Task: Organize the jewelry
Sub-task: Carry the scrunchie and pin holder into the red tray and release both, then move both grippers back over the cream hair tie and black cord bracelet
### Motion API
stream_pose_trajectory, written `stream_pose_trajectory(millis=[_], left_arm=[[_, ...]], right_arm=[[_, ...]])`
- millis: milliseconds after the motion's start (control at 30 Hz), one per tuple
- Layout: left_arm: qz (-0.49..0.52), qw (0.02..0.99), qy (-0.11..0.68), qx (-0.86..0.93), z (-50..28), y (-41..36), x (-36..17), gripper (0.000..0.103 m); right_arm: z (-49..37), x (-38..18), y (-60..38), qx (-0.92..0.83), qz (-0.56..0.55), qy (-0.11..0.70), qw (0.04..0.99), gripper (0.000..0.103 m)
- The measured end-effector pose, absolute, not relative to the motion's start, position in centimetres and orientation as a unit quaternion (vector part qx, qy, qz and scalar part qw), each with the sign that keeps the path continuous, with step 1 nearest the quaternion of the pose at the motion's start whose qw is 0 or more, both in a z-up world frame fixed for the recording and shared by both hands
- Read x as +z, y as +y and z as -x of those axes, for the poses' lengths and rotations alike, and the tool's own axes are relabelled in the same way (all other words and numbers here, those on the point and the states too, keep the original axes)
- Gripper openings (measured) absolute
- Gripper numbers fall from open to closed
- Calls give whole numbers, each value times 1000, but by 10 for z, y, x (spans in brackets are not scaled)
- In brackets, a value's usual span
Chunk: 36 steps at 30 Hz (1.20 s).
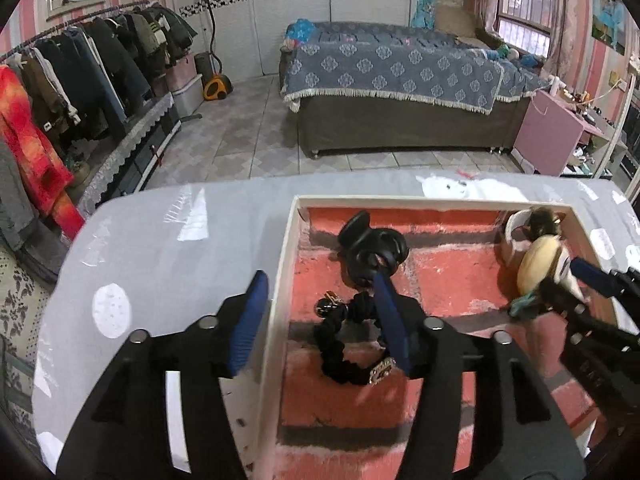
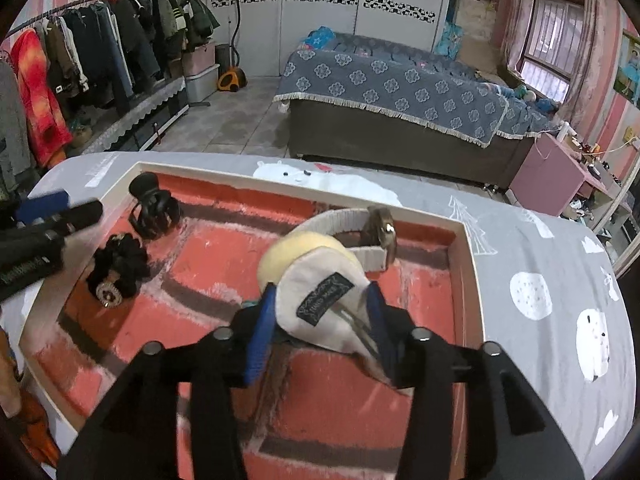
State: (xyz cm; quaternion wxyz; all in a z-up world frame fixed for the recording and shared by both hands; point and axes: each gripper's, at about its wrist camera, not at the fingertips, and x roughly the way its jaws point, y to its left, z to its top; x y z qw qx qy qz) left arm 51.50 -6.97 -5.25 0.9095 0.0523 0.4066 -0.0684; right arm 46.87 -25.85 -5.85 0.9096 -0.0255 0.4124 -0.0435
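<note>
The right gripper (image 2: 320, 320) has its fingers closed on a cream hair clip (image 2: 316, 296) with a fabric label, holding it low over the red brick-patterned lining of the box (image 2: 466, 248), just in front of a pale bracelet (image 2: 360, 216) at the far wall. The step looks like setting the clip down inside. To do it well, lower until the clip rests on the lining, clear of the bracelet, then open the fingers slowly and lift straight back so the dangling metal part does not snag. The left gripper (image 1: 320, 312) is wide open and holds nothing, straddling the box's left wall, one finger above the black scrunchie (image 1: 344, 344) and black claw clip (image 1: 372, 248). It should stay off them and well apart from the right gripper on the bench (image 1: 160, 248).
</note>
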Motion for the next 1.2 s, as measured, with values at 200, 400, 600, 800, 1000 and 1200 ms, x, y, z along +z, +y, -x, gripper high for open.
stream_pose_trajectory(millis=[200, 400, 600, 800, 1000, 1200], left_arm=[[-49, 926, 367, -69, -481, -55, -15, 94], [-41, 933, 347, -90, -442, -41, 10, 98], [-29, 944, 320, -79, -410, -18, 23, 98], [-46, 949, 300, -87, -376, -11, 28, 98], [-20, 945, 309, -104, -348, -6, 30, 98], [-22, 948, 300, -106, -317, -14, 30, 98]], right_arm=[[-438, -30, -271, -42, 20, 383, 923, 76], [-401, 0, -300, -53, -1, 354, 934, 90], [-358, 23, -321, -67, -10, 325, 943, 94], [-319, 34, -331, -90, 9, 303, 949, 99], [-287, 33, -338, -114, 27, 288, 950, 99], [-257, 17, -355, -129, 11, 288, 949, 99]])
